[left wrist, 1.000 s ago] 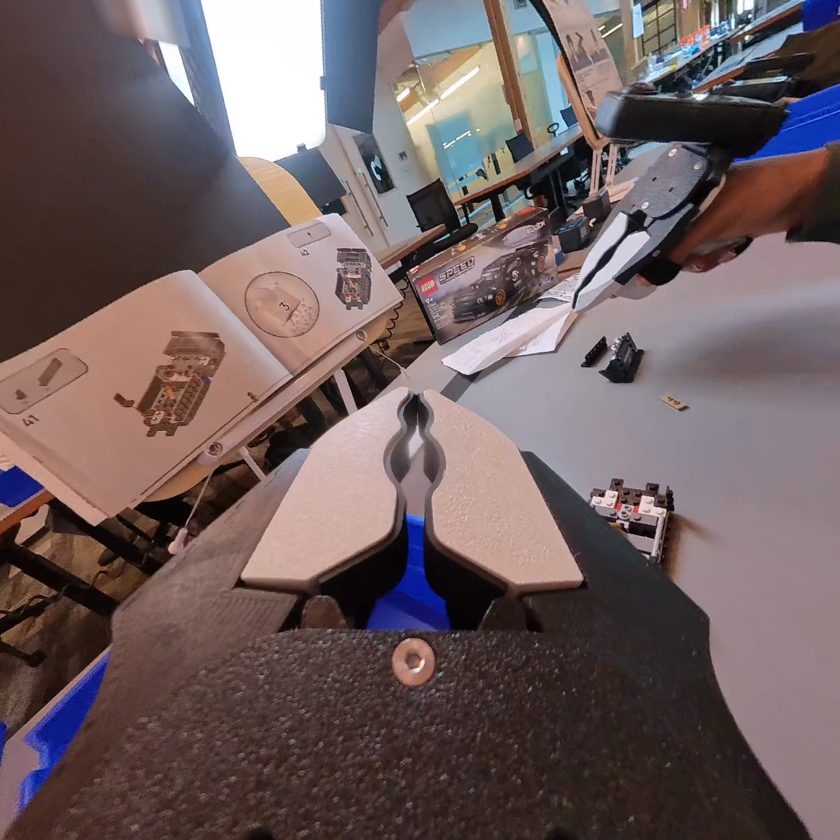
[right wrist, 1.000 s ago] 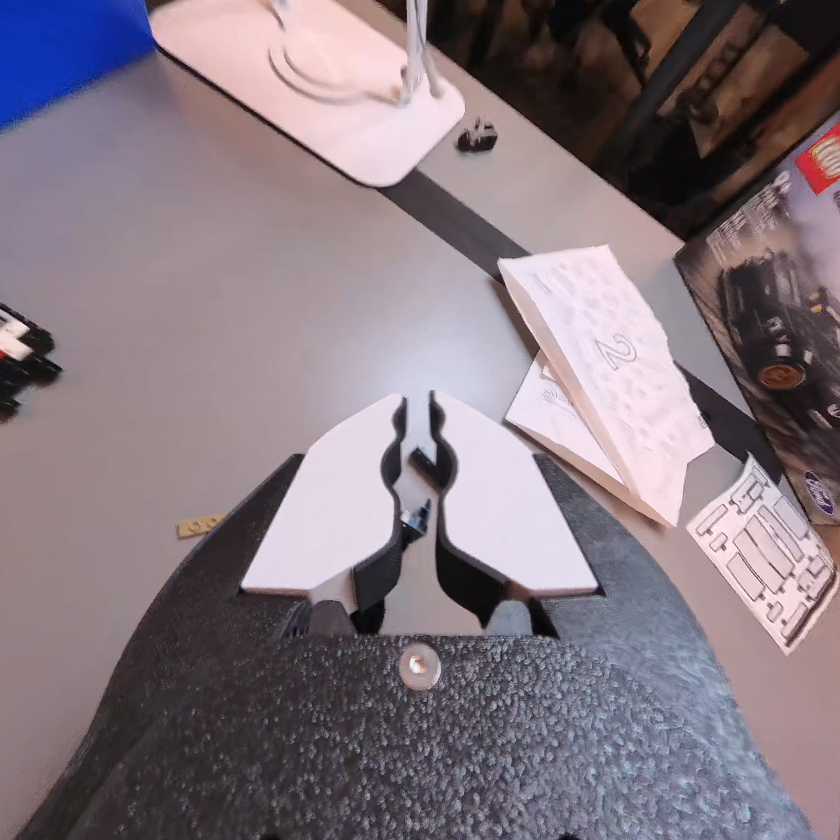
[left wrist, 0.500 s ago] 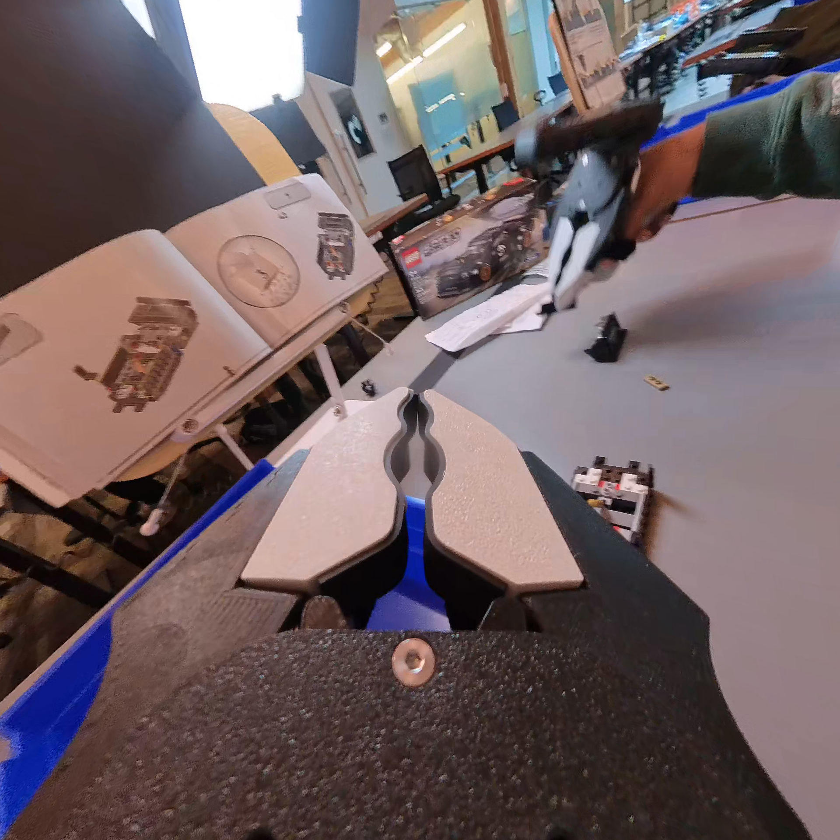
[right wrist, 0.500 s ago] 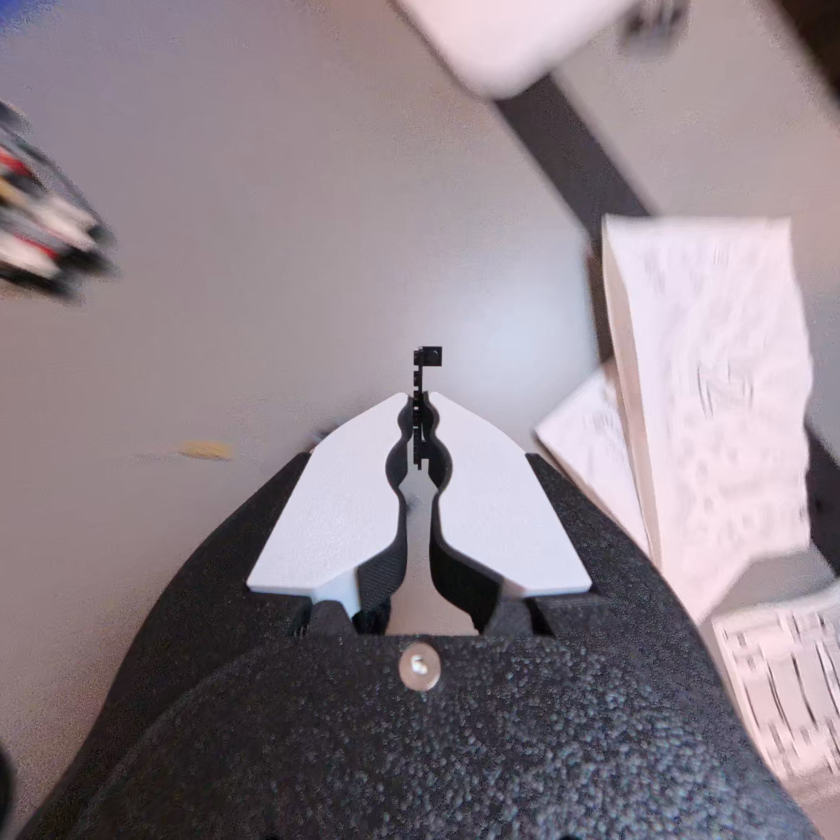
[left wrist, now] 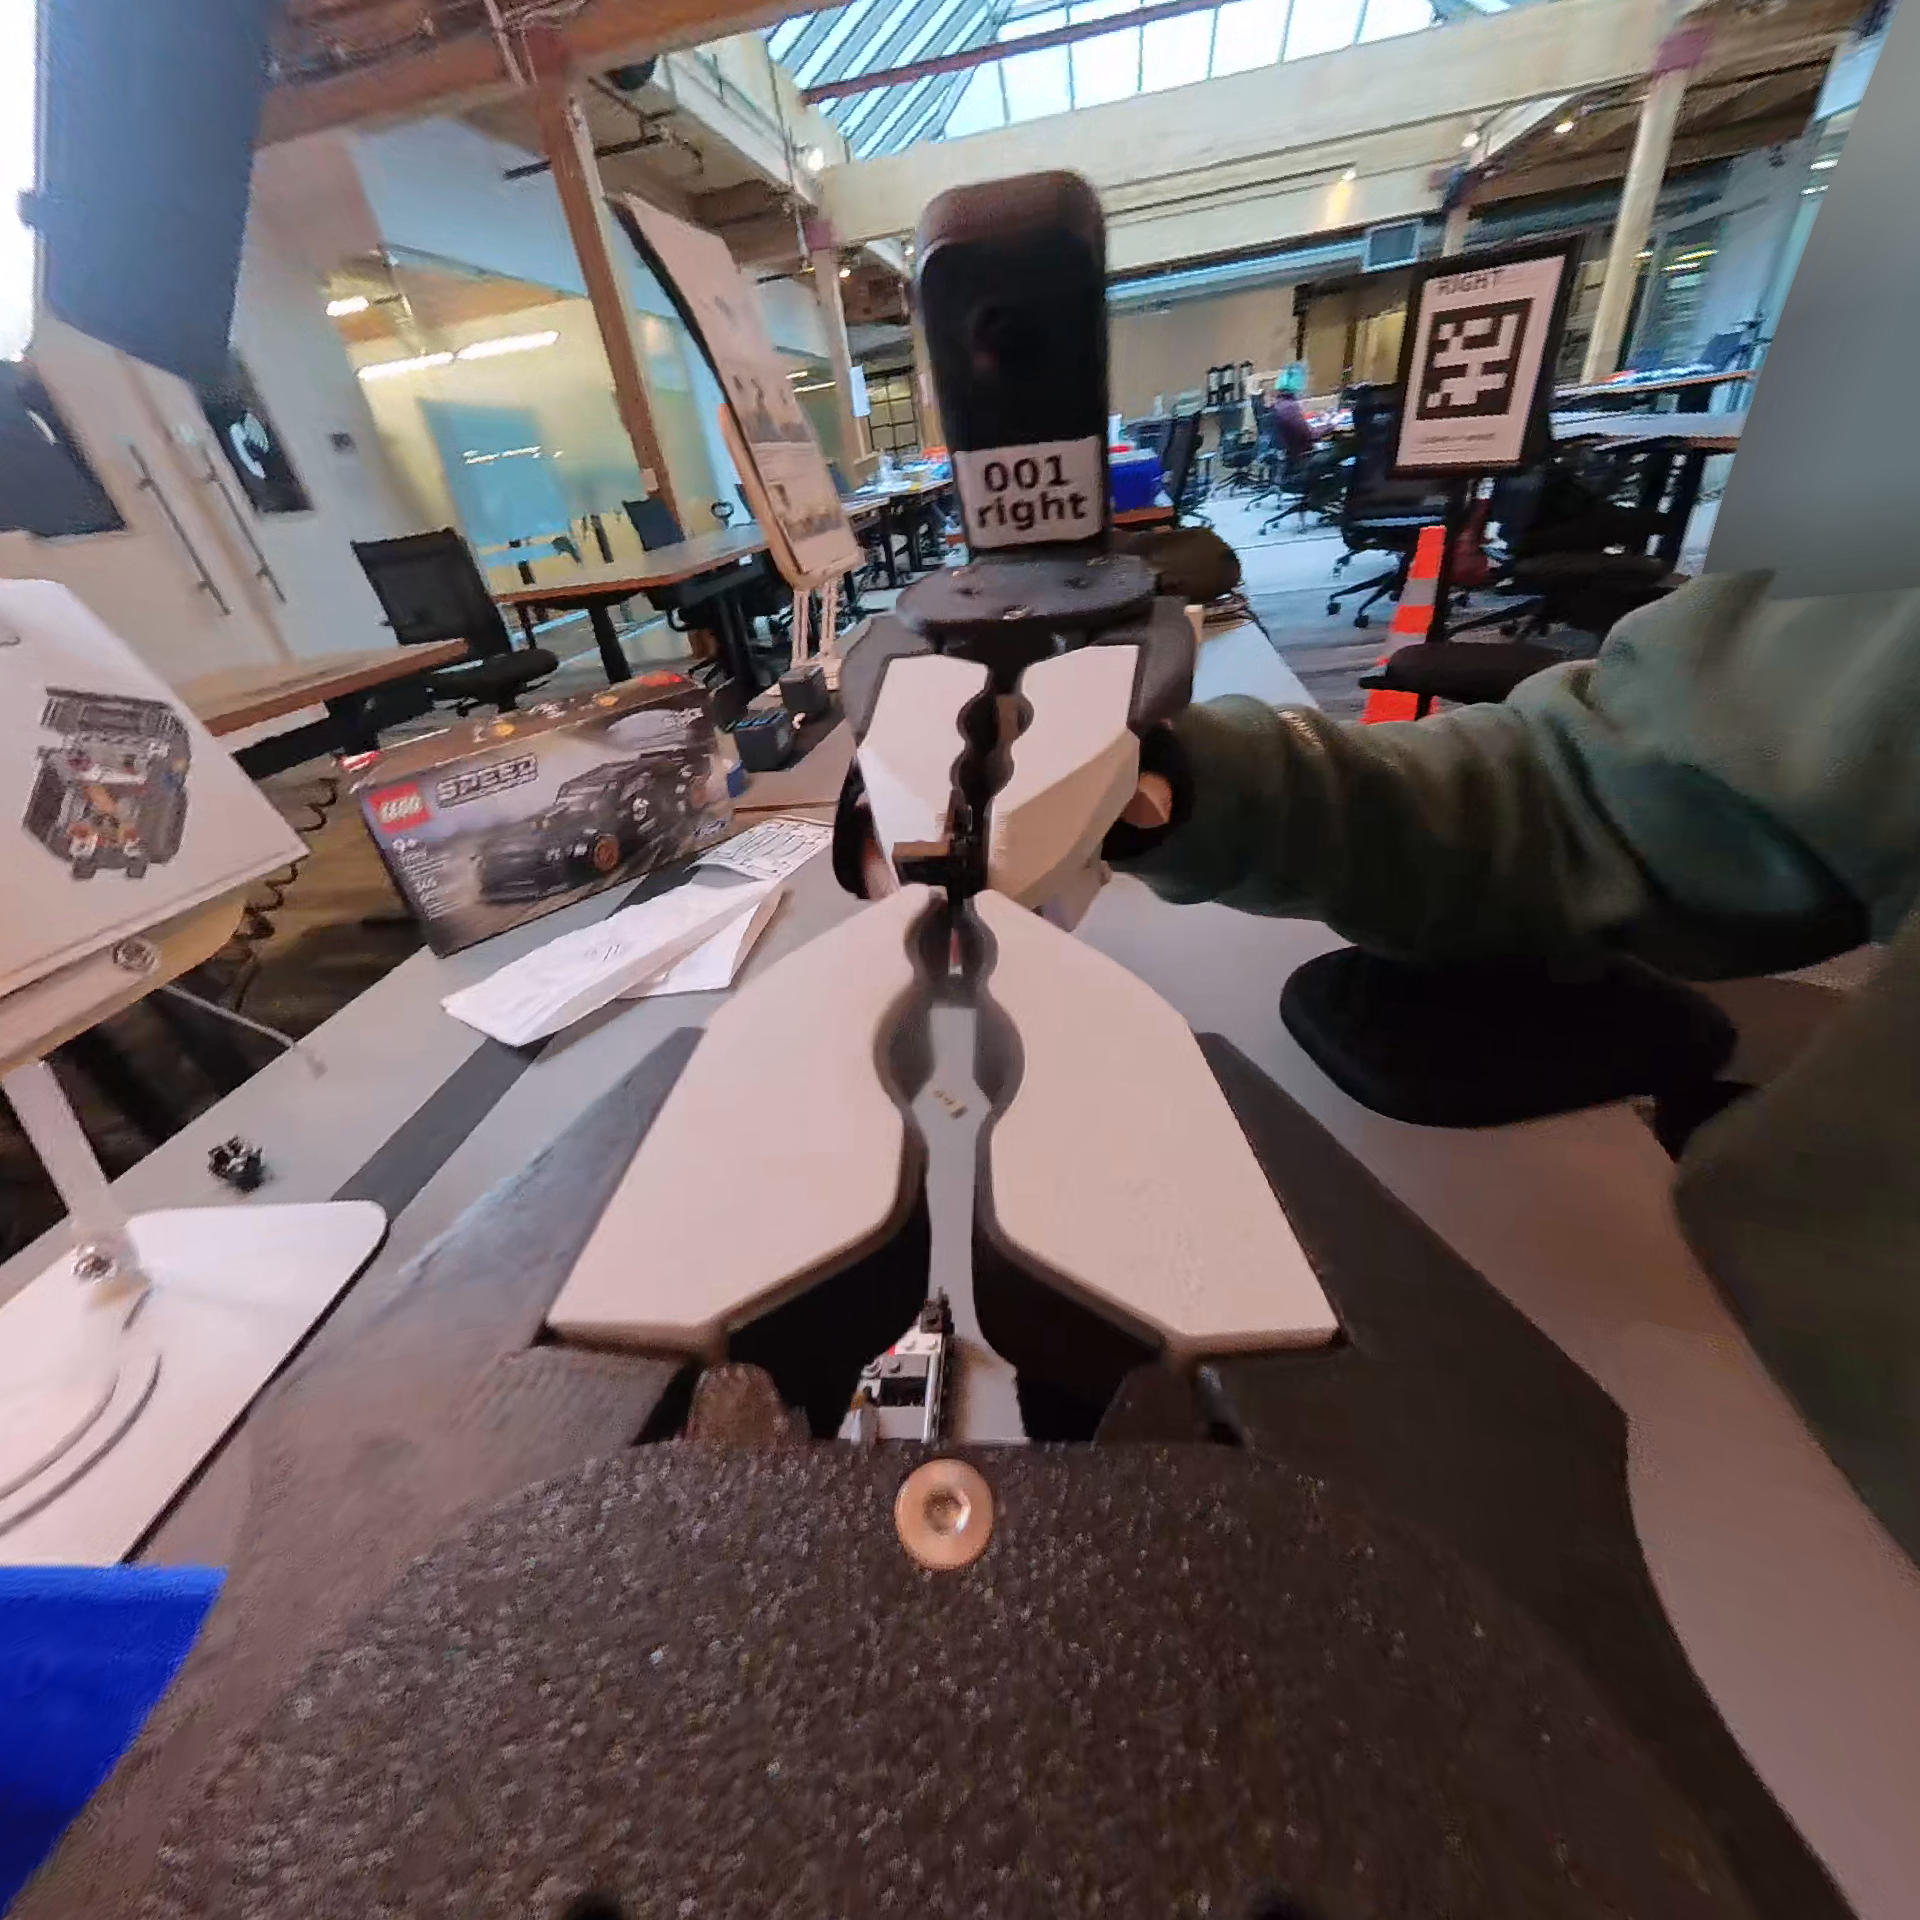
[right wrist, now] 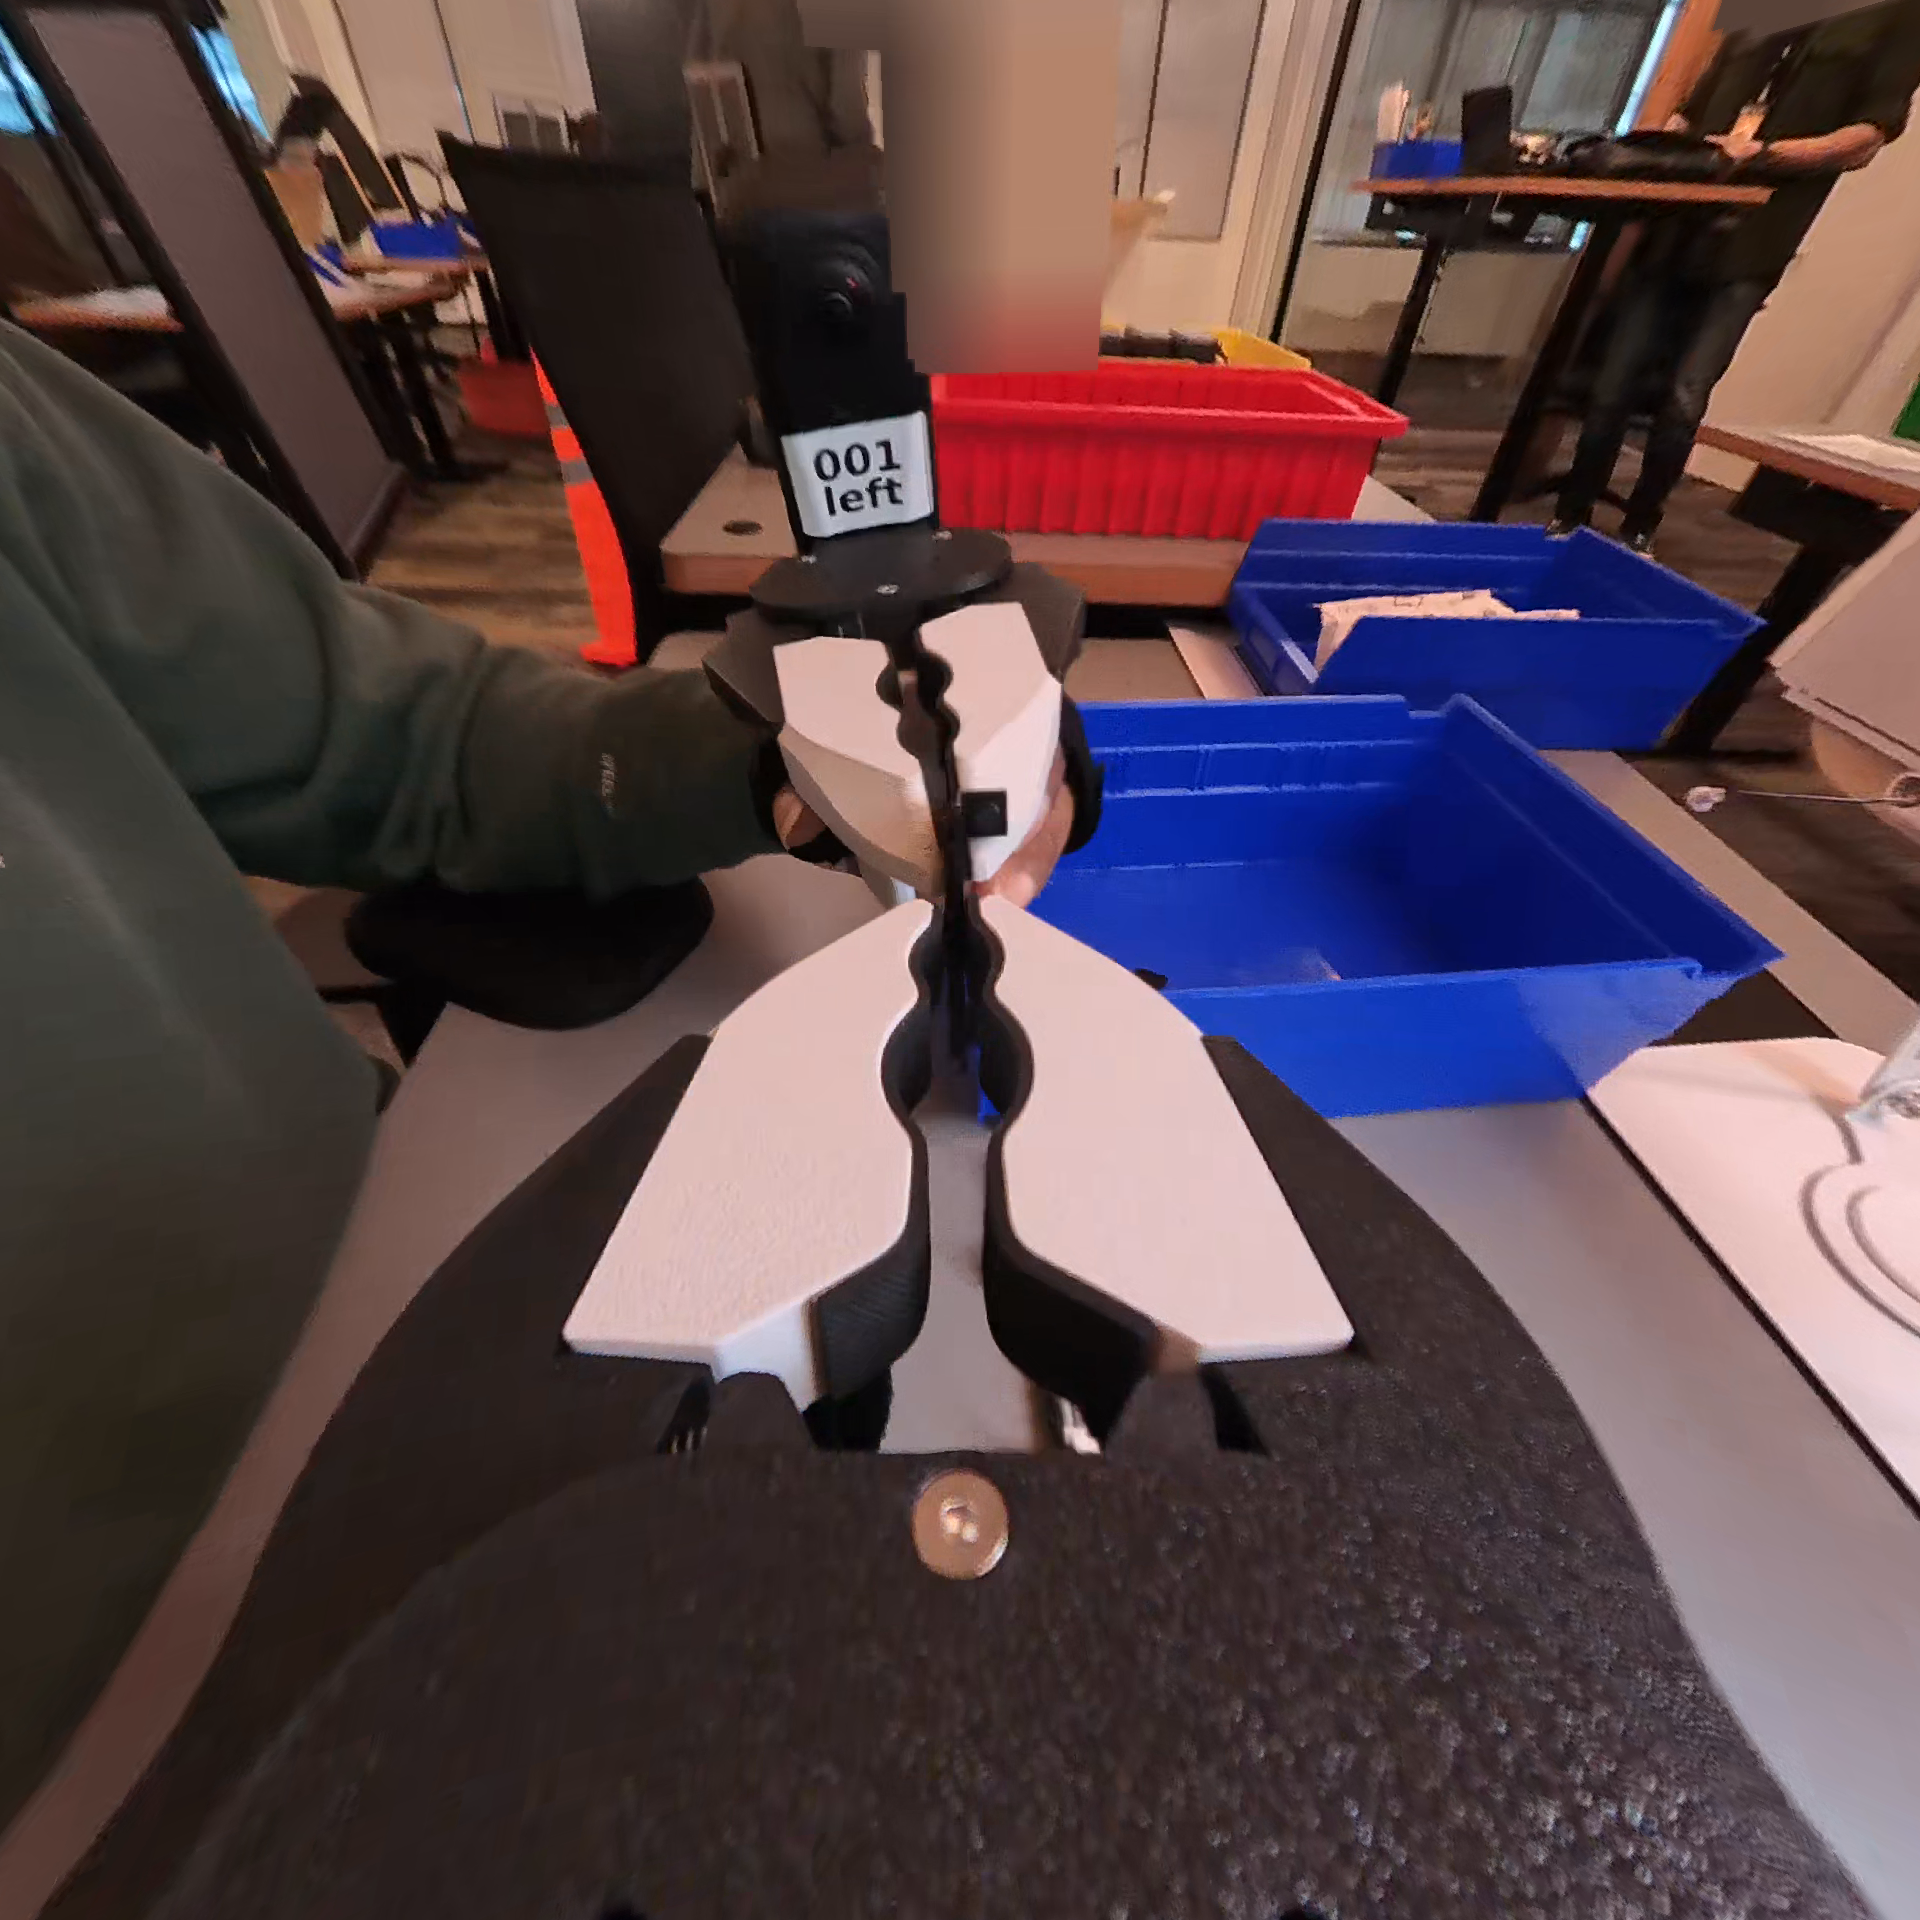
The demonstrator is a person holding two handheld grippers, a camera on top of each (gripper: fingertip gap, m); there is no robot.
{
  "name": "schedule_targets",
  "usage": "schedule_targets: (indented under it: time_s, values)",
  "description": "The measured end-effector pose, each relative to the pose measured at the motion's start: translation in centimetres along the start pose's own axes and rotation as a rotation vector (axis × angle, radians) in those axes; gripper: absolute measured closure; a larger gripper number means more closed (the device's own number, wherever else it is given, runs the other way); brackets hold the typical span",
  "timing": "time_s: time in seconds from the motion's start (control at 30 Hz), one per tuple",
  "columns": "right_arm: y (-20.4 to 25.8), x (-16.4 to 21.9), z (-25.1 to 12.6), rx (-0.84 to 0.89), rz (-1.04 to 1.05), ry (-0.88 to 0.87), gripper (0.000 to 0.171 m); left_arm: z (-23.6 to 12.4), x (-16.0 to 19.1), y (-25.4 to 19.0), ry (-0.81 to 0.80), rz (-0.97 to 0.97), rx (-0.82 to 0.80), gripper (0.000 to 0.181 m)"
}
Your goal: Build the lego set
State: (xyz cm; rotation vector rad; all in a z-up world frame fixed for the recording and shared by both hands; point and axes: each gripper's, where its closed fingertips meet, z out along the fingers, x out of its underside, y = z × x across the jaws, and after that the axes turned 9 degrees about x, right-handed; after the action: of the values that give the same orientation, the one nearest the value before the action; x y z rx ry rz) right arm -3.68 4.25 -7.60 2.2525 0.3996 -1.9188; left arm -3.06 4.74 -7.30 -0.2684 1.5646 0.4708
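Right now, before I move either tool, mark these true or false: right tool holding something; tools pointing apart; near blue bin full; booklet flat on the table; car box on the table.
1. The right tool is shut on a thin black piece. True.
2. The tools point apart. False: the left tool faces it, almost tip to tip.
3. The near blue bin is full. False: its visible floor is bare.
4. The booklet lies flat on the table. False: it is propped on a stand.
5. The car box sits on the table. True.
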Motion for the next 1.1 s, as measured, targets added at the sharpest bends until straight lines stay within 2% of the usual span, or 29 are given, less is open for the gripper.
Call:
schedule_targets:
  time_s: [0.1, 0.2, 0.3, 0.37, 0.43, 0.5, 0.6, 0.67, 0.77, 0.87, 0.93, 1.1]
  values:
    - [0.3, -0.1, 0.0, -0.006, 0.023, -0.028, 0.167, 0.0, -0.2, -0.4, 0.003, -0.004, 0.027, 0.180]
    - [-0.5, 0.2, -0.2, 0.061, 0.028, -0.043, 0.166, -0.3, 0.3, -0.1, 0.035, 0.001, 0.021, 0.180]
    - [-2.2, 0.7, -1.8, 0.153, 0.098, -0.062, 0.159, -2.3, 0.6, 1.7, 0.101, 0.018, -0.063, 0.181]
    - [-3.7, 2.0, -3.4, 0.238, 0.157, -0.042, 0.158, -5.3, 2.0, 4.3, 0.270, 0.027, -0.202, 0.181]
    - [-5.9, 4.8, -5.0, 0.385, 0.170, 0.029, 0.159, -9.4, 5.1, 7.2, 0.544, 0.041, -0.378, 0.181]
    - [-8.0, 8.0, -6.6, 0.536, 0.145, 0.130, 0.159, -12.8, 8.5, 8.3, 0.775, -0.031, -0.462, 0.180]
    - [-10.0, 11.1, -8.4, 0.649, 0.132, 0.235, 0.158, -15.1, 13.2, 7.9, 0.975, -0.189, -0.460, 0.179]
    - [-11.1, 12.0, -9.3, 0.691, 0.124, 0.272, 0.158, -15.7, 14.9, 8.2, 1.040, -0.203, -0.481, 0.176]
    - [-12.5, 13.2, -11.5, 0.742, 0.098, 0.338, 0.156, -15.2, 15.4, 8.6, 1.014, -0.228, -0.483, 0.153]
    - [-13.6, 13.5, -14.7, 0.798, 0.048, 0.389, 0.156, -14.2, 13.7, 9.4, 0.860, -0.231, -0.496, 0.136]
    - [-14.1, 13.6, -16.8, 0.834, 0.024, 0.422, 0.153, -13.9, 12.7, 9.7, 0.777, -0.253, -0.500, 0.132]
    - [-13.9, 16.8, -18.6, 0.756, 0.029, 0.571, 0.150, -14.6, 12.9, 9.7, 0.786, -0.252, -0.494, 0.133]
